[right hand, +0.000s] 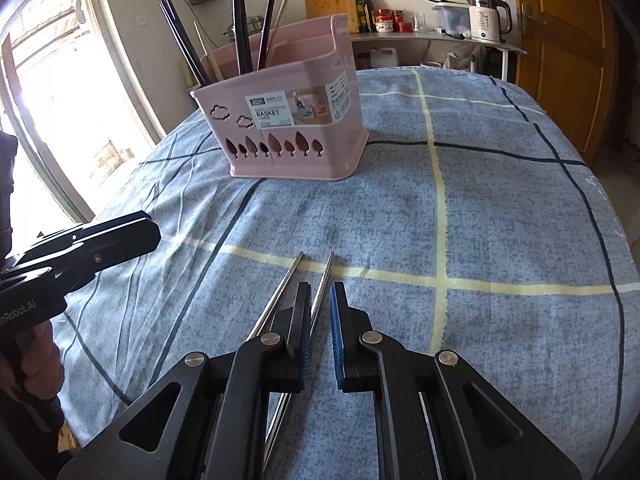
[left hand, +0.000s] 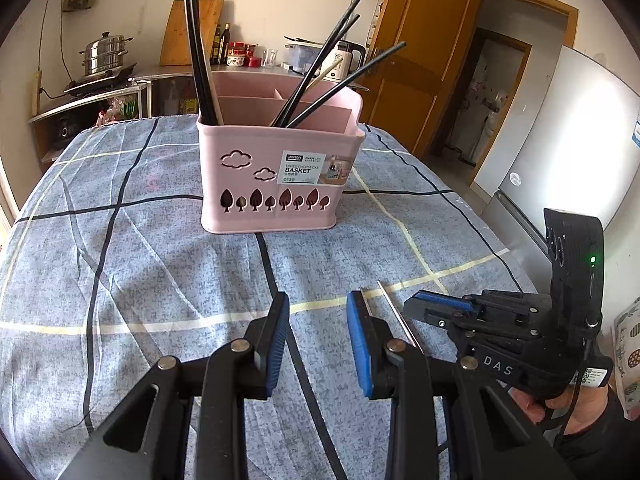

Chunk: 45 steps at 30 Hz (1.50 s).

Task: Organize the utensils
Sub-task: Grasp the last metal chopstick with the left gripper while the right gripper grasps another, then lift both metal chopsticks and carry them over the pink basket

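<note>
A pink utensil basket (left hand: 276, 168) stands on the blue checked tablecloth, with several black and wooden chopsticks (left hand: 320, 72) upright in its compartments; it also shows in the right wrist view (right hand: 296, 128). Two metal chopsticks (right hand: 322, 284) lie flat on the cloth. My right gripper (right hand: 320, 300) is low over them, partly open, with one chopstick running between its pads and the other just left of the left pad. In the left wrist view the right gripper (left hand: 440, 304) sits at the right by a metal chopstick (left hand: 396, 312). My left gripper (left hand: 318, 320) is open and empty.
The table (right hand: 500, 200) is covered by the cloth. Behind it a counter holds a steamer pot (left hand: 105, 54), bottles, jars and a kettle (right hand: 486, 16). A wooden door (left hand: 420, 52) and a fridge (left hand: 568, 148) stand at the right, a window (right hand: 60, 100) at the left.
</note>
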Each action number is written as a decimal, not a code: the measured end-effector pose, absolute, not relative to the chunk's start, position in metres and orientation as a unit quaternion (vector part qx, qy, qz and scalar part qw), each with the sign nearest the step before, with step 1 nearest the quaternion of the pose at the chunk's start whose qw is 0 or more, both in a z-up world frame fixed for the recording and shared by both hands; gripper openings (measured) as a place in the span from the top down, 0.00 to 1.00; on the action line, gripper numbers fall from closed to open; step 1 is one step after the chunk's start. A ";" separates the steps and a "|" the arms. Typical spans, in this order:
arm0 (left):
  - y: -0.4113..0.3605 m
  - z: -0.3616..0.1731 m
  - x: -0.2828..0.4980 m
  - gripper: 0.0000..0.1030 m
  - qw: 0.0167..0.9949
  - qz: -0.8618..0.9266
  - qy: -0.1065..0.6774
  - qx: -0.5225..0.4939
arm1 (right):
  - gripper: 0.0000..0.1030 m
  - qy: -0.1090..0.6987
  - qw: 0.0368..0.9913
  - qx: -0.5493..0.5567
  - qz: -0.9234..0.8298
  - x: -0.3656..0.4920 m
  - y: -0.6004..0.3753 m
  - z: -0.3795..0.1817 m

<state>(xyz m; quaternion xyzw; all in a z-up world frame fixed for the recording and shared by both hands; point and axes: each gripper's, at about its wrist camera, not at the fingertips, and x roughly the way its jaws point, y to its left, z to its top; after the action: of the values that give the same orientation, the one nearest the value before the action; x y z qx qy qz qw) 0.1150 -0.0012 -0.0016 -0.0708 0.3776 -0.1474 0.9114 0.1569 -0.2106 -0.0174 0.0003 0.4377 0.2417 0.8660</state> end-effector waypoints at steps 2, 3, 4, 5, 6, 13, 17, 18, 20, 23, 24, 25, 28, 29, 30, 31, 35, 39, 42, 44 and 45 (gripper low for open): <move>-0.003 -0.003 0.118 0.70 0.910 -0.148 0.382 -0.070 | 0.91 0.447 0.862 -0.005 0.240 0.158 -0.207 -0.024; -0.004 -0.004 0.119 0.70 0.909 -0.149 0.384 -0.069 | 0.91 0.450 0.860 -0.007 0.239 0.160 -0.206 -0.026; -0.005 -0.005 0.120 0.70 0.908 -0.151 0.386 -0.068 | 0.91 0.451 0.859 -0.007 0.242 0.160 -0.206 -0.028; -0.007 -0.006 0.121 0.70 0.906 -0.153 0.388 -0.068 | 0.91 0.449 0.860 -0.009 0.243 0.159 -0.205 -0.027; -0.009 -0.007 0.121 0.70 0.905 -0.155 0.390 -0.067 | 0.91 0.449 0.860 -0.014 0.243 0.159 -0.205 -0.027; -0.029 -0.021 0.129 0.70 0.891 -0.177 0.414 -0.060 | 0.92 0.451 0.858 -0.026 0.246 0.156 -0.213 -0.026; -0.045 -0.031 0.133 0.70 0.880 -0.188 0.433 -0.051 | 0.92 0.453 0.858 -0.022 0.241 0.155 -0.226 -0.026; -0.048 -0.034 0.135 0.70 0.877 -0.191 0.438 -0.051 | 0.92 0.453 0.859 -0.022 0.239 0.155 -0.229 -0.026; -0.053 -0.040 0.139 0.70 0.872 -0.192 0.447 -0.048 | 0.92 0.454 0.859 -0.018 0.237 0.154 -0.234 -0.026; -0.062 -0.046 0.141 0.70 0.870 -0.191 0.452 -0.035 | 0.92 0.453 0.860 -0.016 0.235 0.154 -0.238 -0.027; -0.066 -0.045 0.140 0.70 0.873 -0.191 0.448 -0.027 | 0.92 0.453 0.860 -0.015 0.235 0.154 -0.239 -0.027; -0.068 -0.045 0.141 0.70 0.873 -0.190 0.448 -0.020 | 0.92 0.453 0.860 -0.014 0.235 0.154 -0.239 -0.027; -0.076 -0.045 0.141 0.74 0.876 -0.185 0.446 -0.003 | 0.92 0.453 0.860 -0.015 0.234 0.154 -0.239 -0.027; -0.078 -0.045 0.141 0.77 0.877 -0.181 0.445 0.006 | 0.92 0.453 0.861 -0.016 0.232 0.154 -0.238 -0.027; -0.081 -0.045 0.141 0.79 0.879 -0.177 0.443 0.015 | 0.92 0.453 0.861 -0.017 0.231 0.155 -0.238 -0.027; -0.081 -0.045 0.141 0.83 0.880 -0.173 0.442 0.022 | 0.92 0.453 0.861 -0.018 0.230 0.155 -0.237 -0.027; -0.076 -0.045 0.144 0.91 0.879 -0.169 0.446 0.019 | 0.92 0.455 0.862 -0.025 0.221 0.156 -0.234 -0.027; -0.069 -0.045 0.145 0.93 0.876 -0.167 0.452 0.012 | 0.92 0.457 0.864 -0.039 0.208 0.158 -0.228 -0.026; -0.065 -0.045 0.145 0.93 0.873 -0.168 0.459 0.007 | 0.92 0.459 0.864 -0.050 0.202 0.159 -0.224 -0.027; -0.068 -0.045 0.148 0.93 0.870 -0.167 0.463 0.009 | 0.92 0.461 0.863 -0.051 0.199 0.161 -0.223 -0.026; -0.069 -0.045 0.148 0.93 0.871 -0.167 0.463 0.016 | 0.92 0.462 0.863 -0.050 0.199 0.162 -0.223 -0.026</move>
<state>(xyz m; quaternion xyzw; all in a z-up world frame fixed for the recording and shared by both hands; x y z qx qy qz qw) 0.1484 -0.0694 -0.0454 0.0161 0.4626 -0.1670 0.8705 0.1621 -0.2228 -0.0264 -0.0496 0.4621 0.1985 0.8629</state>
